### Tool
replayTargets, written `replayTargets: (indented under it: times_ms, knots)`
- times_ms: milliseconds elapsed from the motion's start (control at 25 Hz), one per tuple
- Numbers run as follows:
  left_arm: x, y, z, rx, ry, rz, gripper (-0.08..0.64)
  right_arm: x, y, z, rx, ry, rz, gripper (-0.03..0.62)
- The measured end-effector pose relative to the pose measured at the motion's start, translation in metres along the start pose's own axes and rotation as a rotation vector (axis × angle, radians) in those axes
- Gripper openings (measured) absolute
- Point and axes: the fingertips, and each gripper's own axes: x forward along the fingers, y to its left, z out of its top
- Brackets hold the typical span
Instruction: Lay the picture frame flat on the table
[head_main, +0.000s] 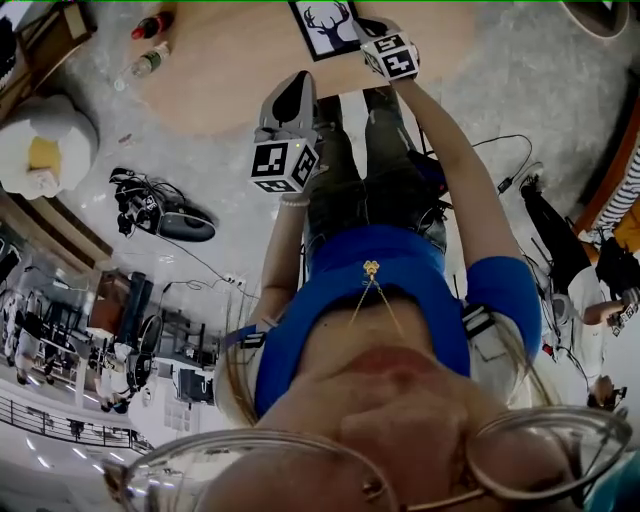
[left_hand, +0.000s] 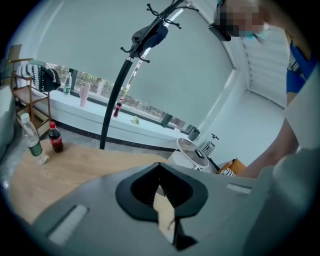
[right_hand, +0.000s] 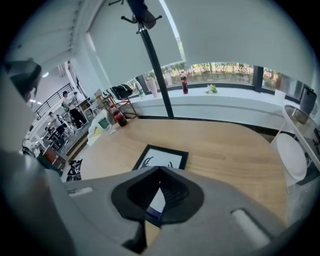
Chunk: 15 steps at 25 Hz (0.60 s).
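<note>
A: Where is the black rectangular picture frame with the white deer-antler print now?

B: It lies flat and face up on the light wooden oval bench, close to the bench edge on the person's side. It is well apart from the dark cola bottle with the red label and the clear plastic water bottle, which stand at the left end of the bench. Nothing lies on the frame, and no gripper touches it.

A: And the right gripper?

B: It hangs above the near side of the frame and points down at it. Its jaws are pressed together and pinch nothing. Through the thin slit between them I see only a part of the frame below.

A: The left gripper?

B: It is near the same bench edge, beside the frame but apart from it. Its jaws are together too, and empty. Behind them there is only bare wood.

A: So the task looks finished?

B: I judge yes, the laying is done. It remains only to take the hands away.

A: What could go wrong from here?

B: The frame is near the edge. If the right gripper sinks or swings on the way out, the closed jaws may catch the raised rim and push the frame toward that edge, or even over it. Also, I cannot see the back of the frame. If a support leg sits badly under it, the frame may rock when touched. The bottles are too far away to be in danger.
</note>
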Motion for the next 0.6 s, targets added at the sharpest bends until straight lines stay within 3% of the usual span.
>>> replayTargets:
  times_ms: [280, 600]
  knots:
    - [-0.015, -0.042, 0.038, 0.044, -0.038, -0.024, -0.003, -0.071, 0.029, 0.062, -0.005, -0.104, 0.085, 0.002]
    - [-0.054, -0.101, 0.094, 0.133, -0.139, -0.051, -0.003, -0.192, 0.085, 0.144, -0.115, -0.286, 0.175, 0.002]
